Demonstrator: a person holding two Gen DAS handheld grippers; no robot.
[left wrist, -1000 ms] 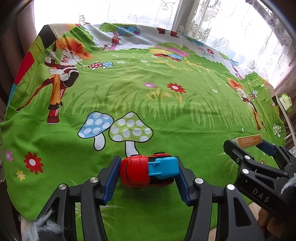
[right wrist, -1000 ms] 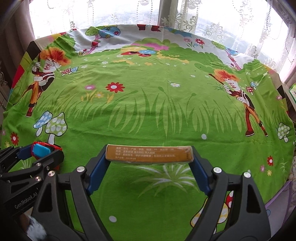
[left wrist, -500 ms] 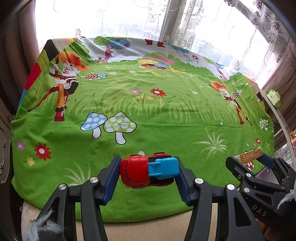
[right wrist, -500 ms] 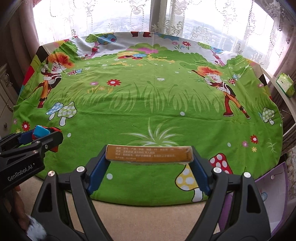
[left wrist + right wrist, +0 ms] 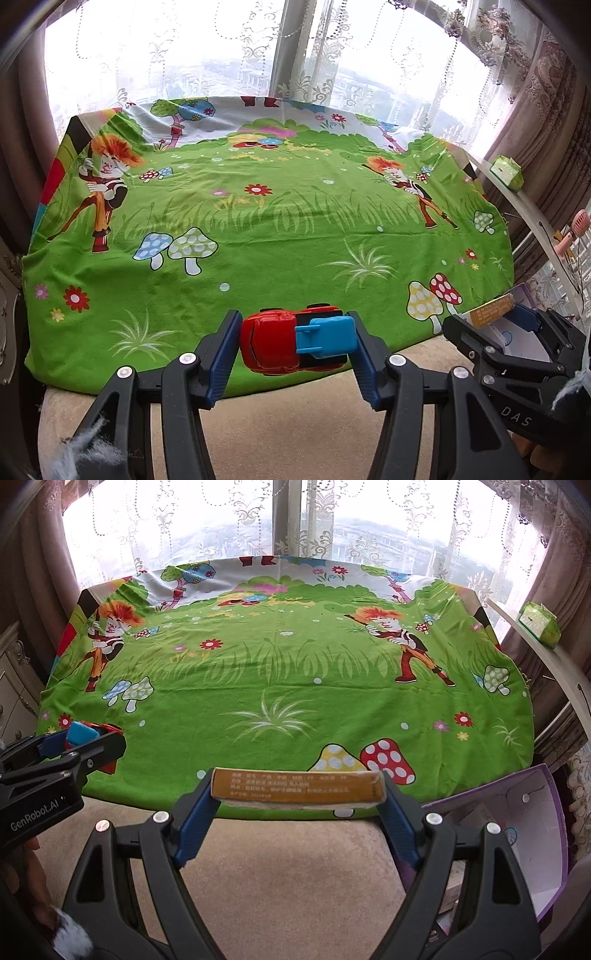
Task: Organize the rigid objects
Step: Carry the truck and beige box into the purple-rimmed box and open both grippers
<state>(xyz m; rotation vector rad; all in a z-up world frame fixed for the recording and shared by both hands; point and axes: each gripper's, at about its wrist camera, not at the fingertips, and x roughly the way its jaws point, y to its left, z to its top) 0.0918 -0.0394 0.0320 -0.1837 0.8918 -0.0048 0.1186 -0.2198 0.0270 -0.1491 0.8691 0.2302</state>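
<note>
Now left jaws clamp toy car; right jaws clamp yellow box.

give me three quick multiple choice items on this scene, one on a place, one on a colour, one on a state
1. Where is the purple box?
A. right of the cloth, below its edge
B. in the middle of the cloth
C. on the window sill

2. What colour is the toy car body?
A. yellow
B. red
C. white

3. What is the right tool doing?
A. hanging open, nothing in it
B. lying on the cloth
C. clamping a flat orange box

Key: 1 A, it sits low past the cloth's right edge. 2 B, red with a blue part. 3 C, both pads press the box ends.
</note>
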